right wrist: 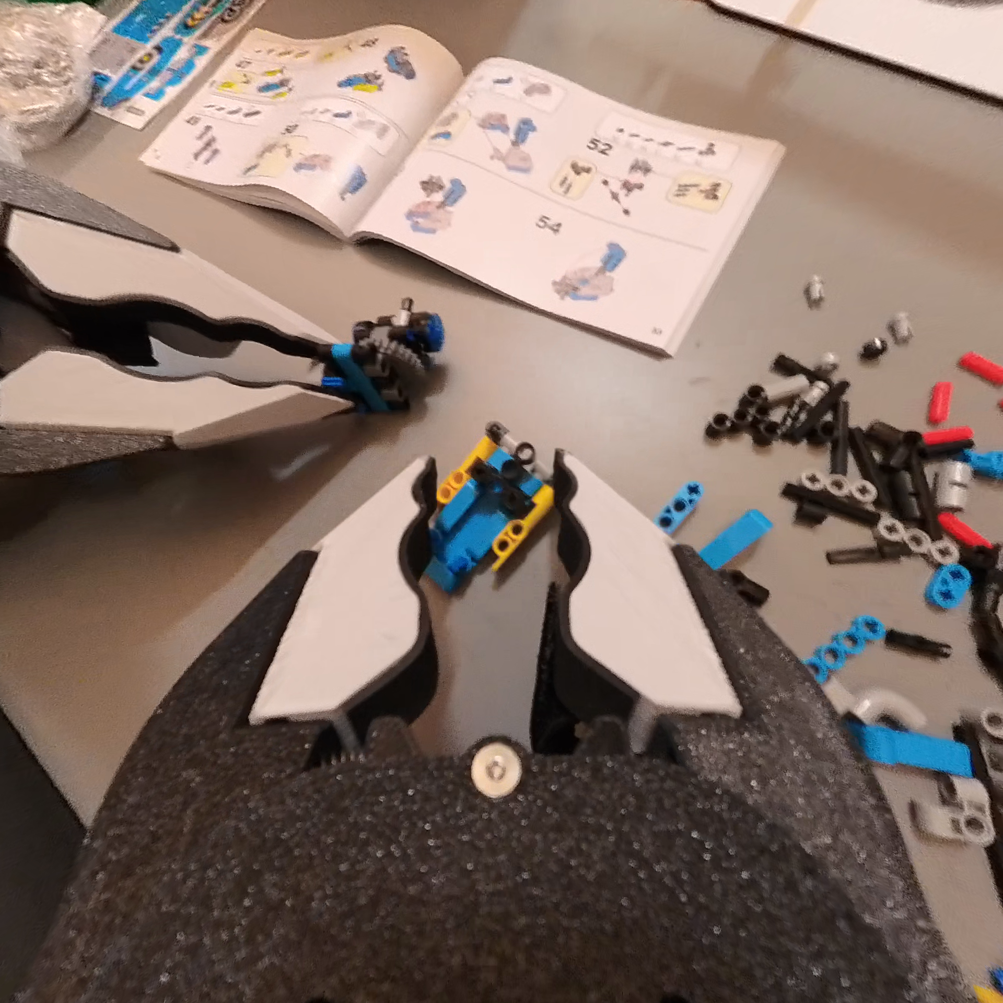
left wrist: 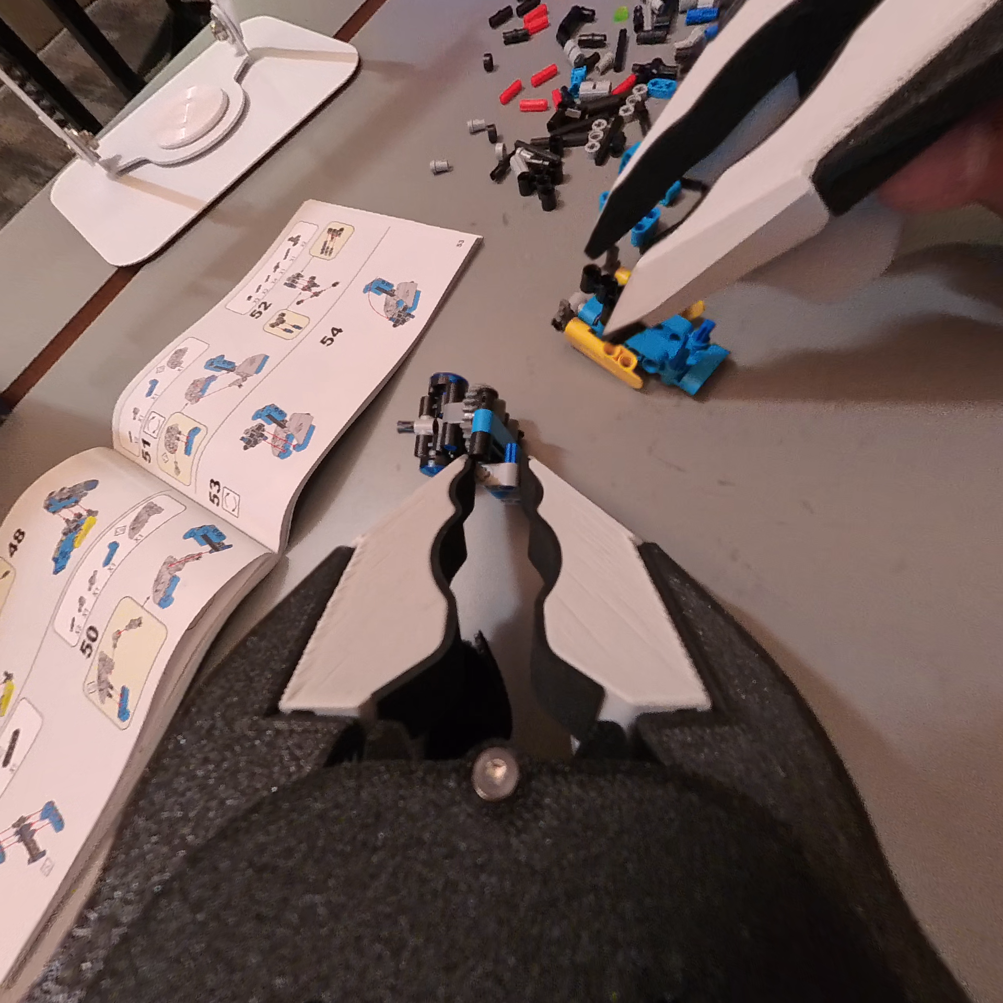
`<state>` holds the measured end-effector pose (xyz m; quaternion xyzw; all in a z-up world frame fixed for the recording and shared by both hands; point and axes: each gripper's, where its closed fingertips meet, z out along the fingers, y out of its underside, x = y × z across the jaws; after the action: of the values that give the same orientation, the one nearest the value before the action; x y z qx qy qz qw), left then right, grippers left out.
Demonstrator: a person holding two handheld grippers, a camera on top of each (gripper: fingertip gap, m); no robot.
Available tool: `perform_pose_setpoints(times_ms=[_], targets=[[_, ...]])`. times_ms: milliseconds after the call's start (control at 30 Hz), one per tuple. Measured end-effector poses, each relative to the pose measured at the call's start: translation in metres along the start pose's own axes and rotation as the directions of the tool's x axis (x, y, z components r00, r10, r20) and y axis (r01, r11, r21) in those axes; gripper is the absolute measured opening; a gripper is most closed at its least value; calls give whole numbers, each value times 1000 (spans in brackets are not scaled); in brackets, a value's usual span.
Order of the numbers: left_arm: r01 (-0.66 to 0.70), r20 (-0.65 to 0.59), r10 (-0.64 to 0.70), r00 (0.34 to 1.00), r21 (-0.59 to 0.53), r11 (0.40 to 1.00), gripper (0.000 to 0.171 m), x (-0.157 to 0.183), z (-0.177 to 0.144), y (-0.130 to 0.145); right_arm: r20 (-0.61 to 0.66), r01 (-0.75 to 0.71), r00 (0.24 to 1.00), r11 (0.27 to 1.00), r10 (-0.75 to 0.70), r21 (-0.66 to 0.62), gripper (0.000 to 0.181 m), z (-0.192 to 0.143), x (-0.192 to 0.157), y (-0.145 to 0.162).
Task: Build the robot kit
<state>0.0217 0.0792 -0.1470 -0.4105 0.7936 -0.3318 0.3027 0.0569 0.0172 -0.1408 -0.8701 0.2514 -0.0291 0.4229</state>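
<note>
My left gripper (left wrist: 498,461) is shut on a small black-and-blue brick assembly with a grey gear (left wrist: 461,426), held low at the grey table. It also shows in the right wrist view (right wrist: 350,374), pinching the assembly's (right wrist: 391,363) blue beam. My right gripper (right wrist: 494,458) is open, its fingers on either side of a blue-and-yellow brick assembly (right wrist: 488,521) that rests on the table. From the left wrist view, the right gripper (left wrist: 601,292) comes down from the upper right onto that assembly (left wrist: 667,347).
An open instruction booklet (left wrist: 271,380) (right wrist: 488,190) lies left of the assemblies. A pile of loose black, red, blue and grey parts (left wrist: 586,97) (right wrist: 868,461) lies nearby. A white stand base (left wrist: 190,125) sits by the table's far-left edge. A sticker sheet (right wrist: 146,59) and a plastic bag (right wrist: 38,70) lie beyond the booklet.
</note>
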Motion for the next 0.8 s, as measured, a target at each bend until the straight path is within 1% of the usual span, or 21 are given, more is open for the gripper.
perform_pose_setpoints(times_ms=[67,167,200,267,333,433,467,500,533,600,633,700,733,800], targets=[[13,-15,-13,1000,1,1000,16,0,-1,1,-28,-27,999,1000,27,3,42,-7,11,7],[35,-29,-35,999,1,999,16,-2,-1,2,-13,-68,998,997,68,-26,42,-12,18,23],[43,-35,-43,998,1,999,16,-2,-1,2,-4,-87,996,996,87,-19,42,-15,17,25],[48,-42,-48,998,1,999,16,-2,-1,2,32,-103,994,995,103,-4,37,-17,12,26],[46,-45,-46,998,3,999,16,-1,-1,1,68,-143,987,989,145,-35,38,-11,8,29],[27,-41,-27,999,6,1000,16,0,-1,1,193,-246,950,969,246,-24,44,-6,-5,19],[19,-48,-18,999,8,1000,16,2,-1,0,206,-267,941,963,268,-35,45,-2,-4,17],[11,-64,-11,998,12,1000,16,6,0,-1,203,-277,938,960,280,-45,40,2,-2,16],[6,-76,-5,997,15,1000,16,10,0,-2,203,-271,940,961,276,-53,39,5,-1,14],[12,-73,-11,997,12,1000,16,13,1,-4,235,-237,939,968,250,-84,26,11,-9,13],[18,-64,-17,998,7,1000,16,13,1,-5,252,-224,937,970,242,-96,25,13,-15,12],[4,-21,-4,1000,-4,1000,16,9,2,-4,239,-168,954,982,184,-86,22,14,-20,12],[-6,-2,6,1000,-9,1000,16,6,1,-3,256,-137,955,988,150,-68,22,11,-27,9],[1,7,-1,1000,-14,1000,16,3,1,-2,284,-133,951,991,124,13,20,4,-35,-5]])
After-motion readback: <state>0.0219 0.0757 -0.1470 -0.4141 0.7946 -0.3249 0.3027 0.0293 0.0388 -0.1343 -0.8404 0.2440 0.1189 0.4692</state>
